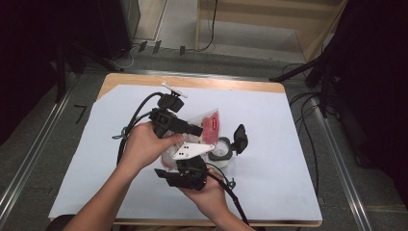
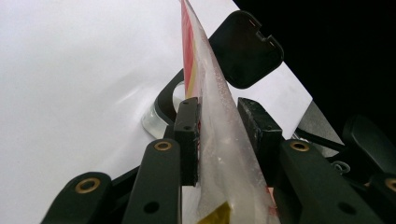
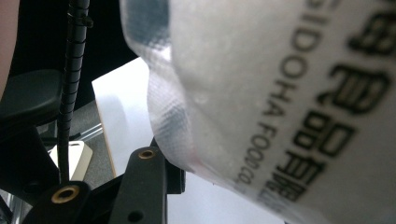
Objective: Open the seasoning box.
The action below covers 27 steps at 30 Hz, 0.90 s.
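While both tongs hang onto that clear plastic food pouch with the red label [image 1: 208, 124], I'd worry about it tearing or spilling past the small clear jar with the flipped-up black lid [image 1: 222, 149] if either hand tugs. Left tongs [image 2: 219, 140] pinch the pouch edge-on, above the white-covered surface [image 1: 269, 120]. Right tongs [image 3: 187, 163] seem clamped on its lower seam, can't see both pads though.

The bag [image 1: 208, 126] hangs above the tabletop [image 1: 274, 125], just left of the jar [image 1: 222, 150]. The lid [image 1: 240, 138] stands at the jar's right, touching it.
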Tool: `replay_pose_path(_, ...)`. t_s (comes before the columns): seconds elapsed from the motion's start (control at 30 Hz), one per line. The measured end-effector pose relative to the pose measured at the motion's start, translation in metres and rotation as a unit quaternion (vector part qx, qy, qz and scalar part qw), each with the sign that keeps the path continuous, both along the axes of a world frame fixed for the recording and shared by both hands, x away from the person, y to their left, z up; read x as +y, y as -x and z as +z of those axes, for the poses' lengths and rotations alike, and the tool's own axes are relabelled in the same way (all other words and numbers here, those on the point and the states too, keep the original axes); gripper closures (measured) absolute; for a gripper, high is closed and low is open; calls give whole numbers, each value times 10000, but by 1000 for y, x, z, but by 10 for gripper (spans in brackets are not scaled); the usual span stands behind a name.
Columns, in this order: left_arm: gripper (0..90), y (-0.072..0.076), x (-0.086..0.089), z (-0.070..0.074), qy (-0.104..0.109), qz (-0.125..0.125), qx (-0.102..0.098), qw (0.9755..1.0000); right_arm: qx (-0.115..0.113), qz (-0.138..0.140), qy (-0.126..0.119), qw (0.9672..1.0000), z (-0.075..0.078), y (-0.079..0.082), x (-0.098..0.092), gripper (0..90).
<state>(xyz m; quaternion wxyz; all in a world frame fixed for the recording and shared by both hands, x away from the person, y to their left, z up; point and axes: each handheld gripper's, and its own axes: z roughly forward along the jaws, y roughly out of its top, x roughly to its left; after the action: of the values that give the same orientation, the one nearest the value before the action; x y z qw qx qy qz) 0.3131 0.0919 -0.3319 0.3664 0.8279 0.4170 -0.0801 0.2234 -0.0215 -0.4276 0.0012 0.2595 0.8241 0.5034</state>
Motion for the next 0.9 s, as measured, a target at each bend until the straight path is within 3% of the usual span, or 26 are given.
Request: replay_pose_path(0.9, 704, 1, -1, 1, -51, -53, -31, 10000, -22, -5, -30, 10000, -1, 1, 0, 637)
